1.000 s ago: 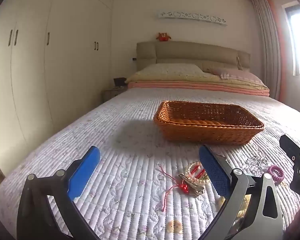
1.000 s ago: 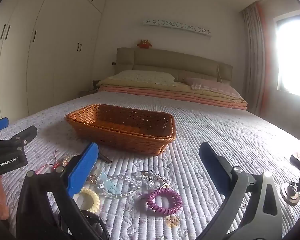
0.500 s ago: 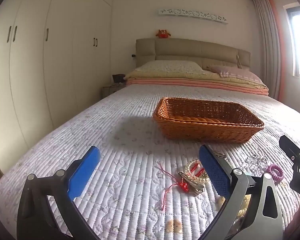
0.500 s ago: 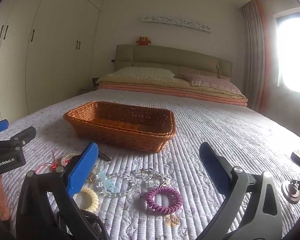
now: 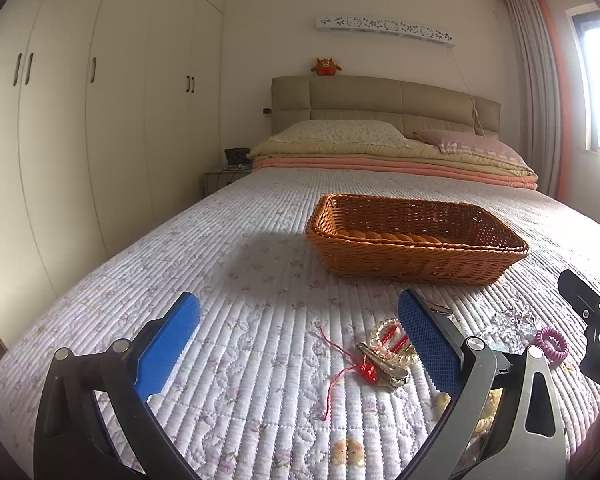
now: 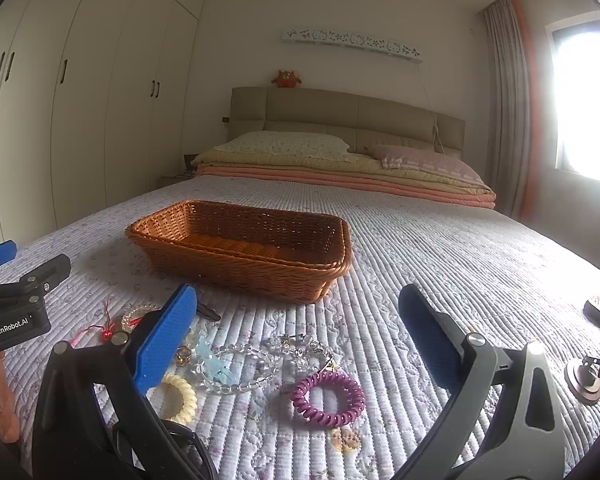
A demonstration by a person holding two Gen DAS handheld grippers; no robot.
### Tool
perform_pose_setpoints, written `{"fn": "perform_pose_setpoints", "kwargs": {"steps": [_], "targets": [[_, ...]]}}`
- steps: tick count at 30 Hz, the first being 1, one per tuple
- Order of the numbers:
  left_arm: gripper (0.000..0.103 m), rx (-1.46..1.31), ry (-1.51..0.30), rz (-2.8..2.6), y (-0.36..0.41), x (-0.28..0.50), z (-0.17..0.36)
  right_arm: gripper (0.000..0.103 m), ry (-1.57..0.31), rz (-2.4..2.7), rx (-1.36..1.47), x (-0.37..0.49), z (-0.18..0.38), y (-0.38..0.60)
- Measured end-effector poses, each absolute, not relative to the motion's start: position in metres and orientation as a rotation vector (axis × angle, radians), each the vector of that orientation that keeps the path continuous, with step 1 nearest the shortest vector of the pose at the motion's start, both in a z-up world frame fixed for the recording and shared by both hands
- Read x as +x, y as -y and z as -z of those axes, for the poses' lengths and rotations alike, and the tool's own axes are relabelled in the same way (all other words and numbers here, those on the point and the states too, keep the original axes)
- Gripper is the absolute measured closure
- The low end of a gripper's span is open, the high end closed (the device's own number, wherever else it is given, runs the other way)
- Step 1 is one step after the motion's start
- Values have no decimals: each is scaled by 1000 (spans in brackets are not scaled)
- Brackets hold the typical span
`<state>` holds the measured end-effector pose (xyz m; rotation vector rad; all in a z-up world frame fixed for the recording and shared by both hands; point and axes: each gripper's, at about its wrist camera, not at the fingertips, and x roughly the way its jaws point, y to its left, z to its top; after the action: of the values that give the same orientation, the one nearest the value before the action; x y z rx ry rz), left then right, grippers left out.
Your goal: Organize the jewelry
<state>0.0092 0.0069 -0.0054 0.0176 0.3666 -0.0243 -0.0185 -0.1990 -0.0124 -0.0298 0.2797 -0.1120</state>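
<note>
A brown wicker basket (image 5: 416, 240) sits on the quilted bed; it also shows in the right wrist view (image 6: 244, 248). Jewelry lies in front of it: a red cord charm with a metal clip (image 5: 374, 368), a beaded bracelet (image 5: 392, 340), a purple spiral hair tie (image 6: 328, 398), a clear bead bracelet (image 6: 240, 368), a light blue piece (image 6: 216, 364) and a cream spiral tie (image 6: 180, 396). My left gripper (image 5: 300, 344) is open and empty, above the quilt left of the jewelry. My right gripper (image 6: 296, 340) is open and empty over the pile.
The bed (image 5: 220, 280) stretches back to pillows (image 5: 340, 132) and a headboard. White wardrobes (image 5: 80, 120) line the left wall. A phone stand (image 6: 588, 376) sits at the right edge in the right wrist view. A window (image 6: 584, 100) glares at right.
Both views have dropped slightly lower and tilted up, so the basket and headboard sit lower in frame. Both grippers stay open; no jewelry has moved.
</note>
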Motion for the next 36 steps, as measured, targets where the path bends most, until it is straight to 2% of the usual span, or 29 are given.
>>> {"fn": "perform_pose_setpoints", "kwargs": {"steps": [36], "targets": [[7, 20, -370, 24, -6, 10, 5, 6, -284, 111, -31, -17, 14, 198]]}}
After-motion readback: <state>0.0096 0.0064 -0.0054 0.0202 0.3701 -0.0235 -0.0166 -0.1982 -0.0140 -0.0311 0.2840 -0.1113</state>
